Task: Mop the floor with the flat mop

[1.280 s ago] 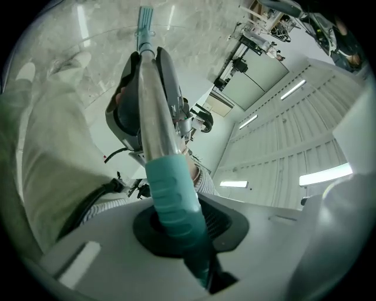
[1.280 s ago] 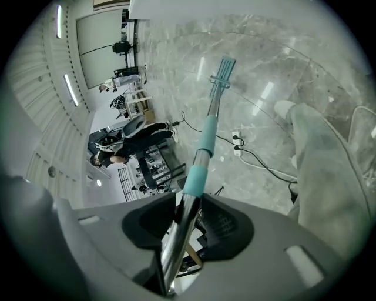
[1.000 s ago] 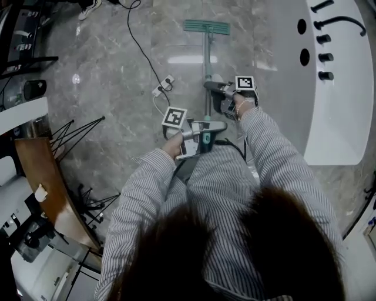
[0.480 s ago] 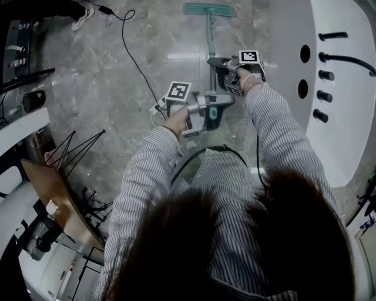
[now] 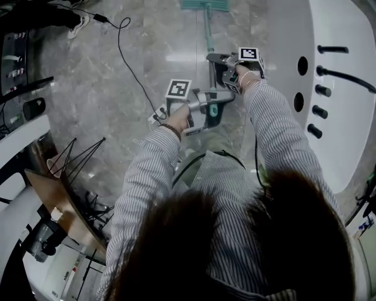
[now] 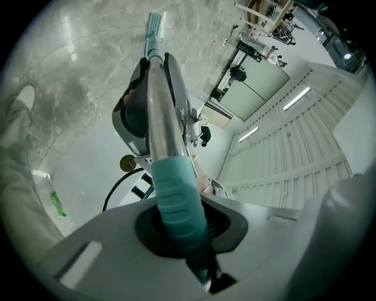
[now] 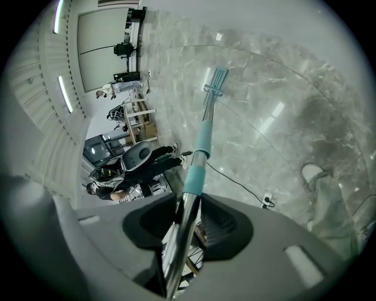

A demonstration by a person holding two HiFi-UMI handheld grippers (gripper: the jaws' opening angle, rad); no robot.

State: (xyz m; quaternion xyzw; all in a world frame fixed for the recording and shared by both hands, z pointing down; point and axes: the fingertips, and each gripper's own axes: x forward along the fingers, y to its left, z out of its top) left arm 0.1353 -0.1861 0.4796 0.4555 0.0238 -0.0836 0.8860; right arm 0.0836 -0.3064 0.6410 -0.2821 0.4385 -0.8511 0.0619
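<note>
The flat mop's teal head [image 5: 205,4] lies on the grey marble floor at the top edge of the head view, and its metal pole [image 5: 208,35] runs back toward me. My right gripper [image 5: 218,64] is shut on the pole higher up. My left gripper [image 5: 214,111] is shut on the teal handle grip [image 6: 173,200] at the near end. In the left gripper view the pole [image 6: 161,111] passes the right gripper's body [image 6: 138,111] to the mop head [image 6: 155,23]. In the right gripper view the pole [image 7: 197,153] leads down to the mop head [image 7: 216,82].
A white curved counter [image 5: 346,88] with black holes and fittings borders the right side. A black cable [image 5: 132,64] runs to a power strip [image 5: 157,113] on the floor at left of the pole. A wooden board [image 5: 59,200] and black wire stand [image 5: 76,153] stand at left. A person [image 7: 117,176] is farther off.
Both grippers have moved forward, away from my body, pushing the mop ahead. The mop head has slid to the top edge of the head view.
</note>
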